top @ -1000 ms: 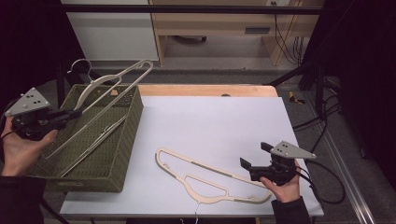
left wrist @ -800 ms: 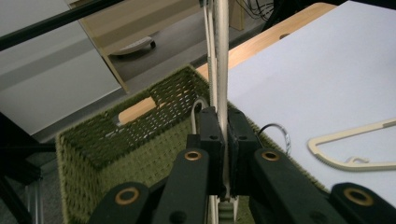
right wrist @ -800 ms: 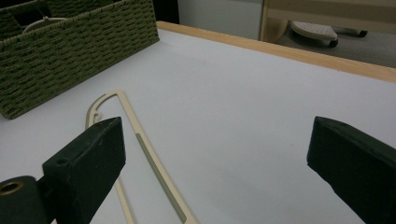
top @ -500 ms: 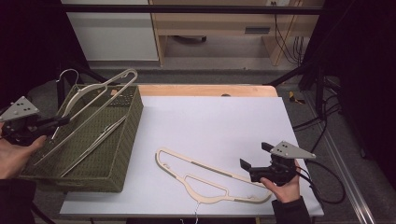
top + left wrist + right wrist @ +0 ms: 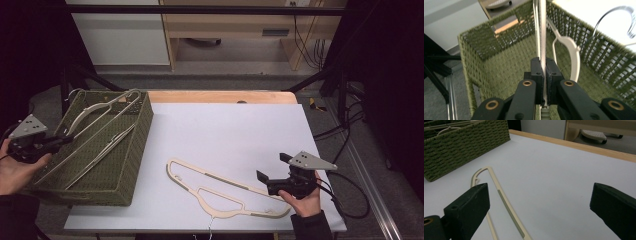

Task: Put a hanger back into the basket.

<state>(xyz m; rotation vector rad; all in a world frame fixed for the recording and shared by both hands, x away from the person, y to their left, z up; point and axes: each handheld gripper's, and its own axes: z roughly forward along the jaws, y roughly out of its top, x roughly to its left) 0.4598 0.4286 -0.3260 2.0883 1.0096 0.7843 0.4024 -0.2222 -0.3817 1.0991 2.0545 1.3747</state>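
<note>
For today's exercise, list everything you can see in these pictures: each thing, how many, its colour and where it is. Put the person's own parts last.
Basket: one, green woven, left end of the table.
Hangers in the basket: at least two, cream, lying lengthwise; one is pinched by the left gripper, its metal hook past the far rim.
Hanger on the table: one, cream, near front edge.
Table: one, white top, wooden far edge.
Cabinet: one, white, behind the table.
Left gripper: black, shut on a hanger, over the basket.
Right gripper: black, open, beside the table hanger.
Hands: two, holding the grippers.
</note>
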